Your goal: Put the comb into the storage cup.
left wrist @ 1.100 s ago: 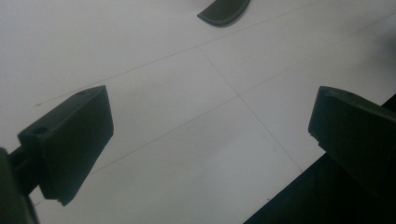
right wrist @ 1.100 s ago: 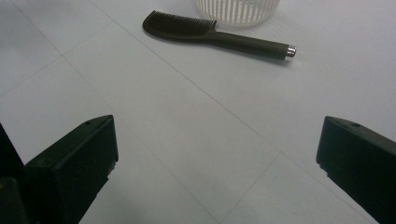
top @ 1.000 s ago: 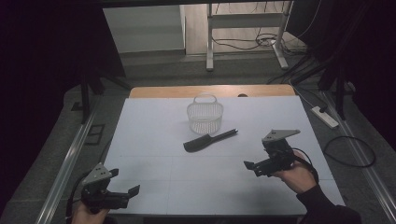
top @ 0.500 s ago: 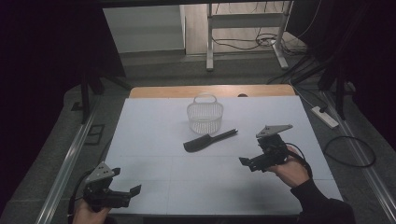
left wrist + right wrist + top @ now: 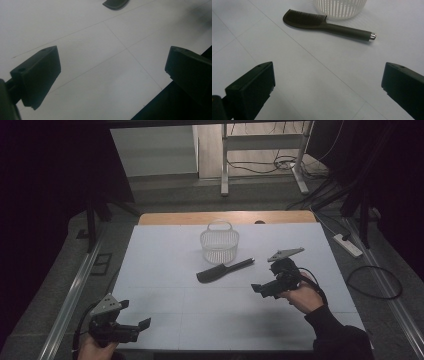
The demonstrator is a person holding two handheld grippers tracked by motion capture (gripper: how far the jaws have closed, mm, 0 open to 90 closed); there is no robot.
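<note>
Comb (image 5: 224, 269) lies near right hand-held gripper (image 5: 261, 289).

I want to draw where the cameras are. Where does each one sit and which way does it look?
High view: above the person's side of the table, looking forward and down; both forearms, the left gripper and right gripper show.
Left gripper view: on the left gripper, looking low across the table; its two black jaws stand wide apart.
Right gripper view: on the right gripper, facing the comb and basket; jaws wide apart.
Shared: high and right gripper views both show comb and basket.
</note>
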